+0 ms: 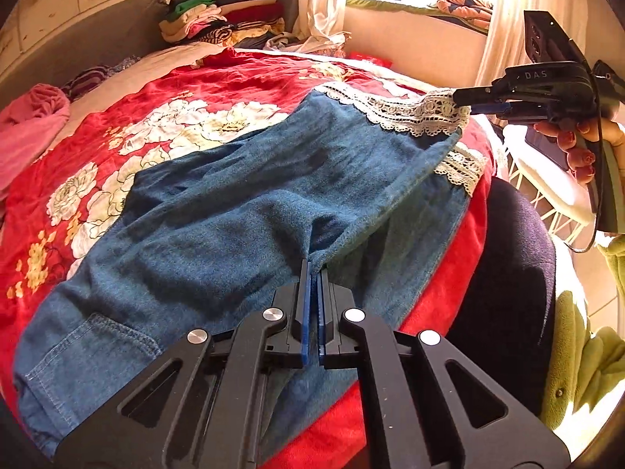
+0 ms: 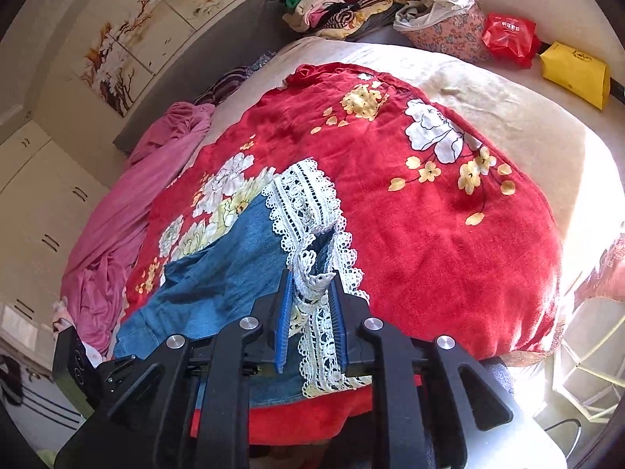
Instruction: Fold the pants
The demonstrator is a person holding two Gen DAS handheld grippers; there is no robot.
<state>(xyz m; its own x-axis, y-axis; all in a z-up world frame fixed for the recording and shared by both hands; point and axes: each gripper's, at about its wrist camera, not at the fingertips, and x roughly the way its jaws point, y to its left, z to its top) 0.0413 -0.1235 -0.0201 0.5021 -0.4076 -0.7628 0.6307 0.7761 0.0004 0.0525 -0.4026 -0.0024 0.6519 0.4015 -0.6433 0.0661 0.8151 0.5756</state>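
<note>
- Pants (image 1: 242, 203) — blue denim with white lace hems (image 1: 410, 111) — lay spread across the red floral blanket (image 1: 218, 78) on the bed.
- Left gripper (image 1: 313, 269): jaws pressed together, pinching a raised fold of denim near the crotch seam.
- Right gripper (image 2: 312, 285): jaws slightly apart, with a bunched lace cuff (image 2: 312, 273) between the blue pads; held by a hand (image 1: 578, 148) at the leg ends.
- Background: stacked clothes (image 1: 230, 15) by the headboard; a pink cloth (image 2: 136, 195) beside the blanket.
</note>
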